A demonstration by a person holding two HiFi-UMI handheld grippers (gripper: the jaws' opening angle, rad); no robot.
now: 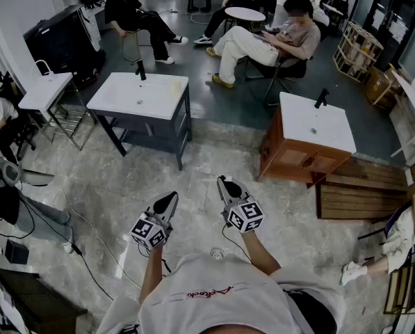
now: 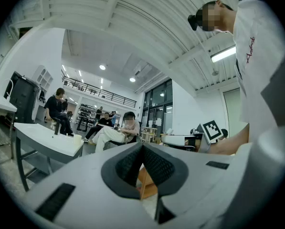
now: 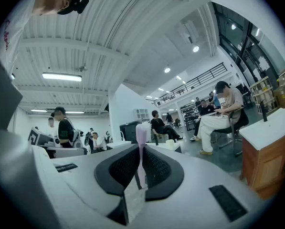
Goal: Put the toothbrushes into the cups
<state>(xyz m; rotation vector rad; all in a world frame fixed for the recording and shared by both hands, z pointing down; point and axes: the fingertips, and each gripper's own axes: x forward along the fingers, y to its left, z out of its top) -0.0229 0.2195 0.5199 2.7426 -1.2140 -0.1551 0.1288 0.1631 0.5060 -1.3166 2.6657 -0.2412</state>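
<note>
**A:** What is the right gripper carrying?

**B:** Its jaws are pinched on the handle of a pale pink toothbrush. The brush is upright, with the bristle head above the pads. The left gripper has its jaws pressed together on nothing.

**A:** And where does the brush go?

**B:** I can make out one small pale cup. It's far ahead, at the right end of a white basin top, well apart from both grippers.

**A:** So how should it be carried?

**B:** I'd keep the pinch firm and the brush upright while closing in. Then bring the handle end over the cup's mouth and lower it inside before the jaws spread. The lower handle hardly shows past the jaws, so check the clearance from the head view.
</note>
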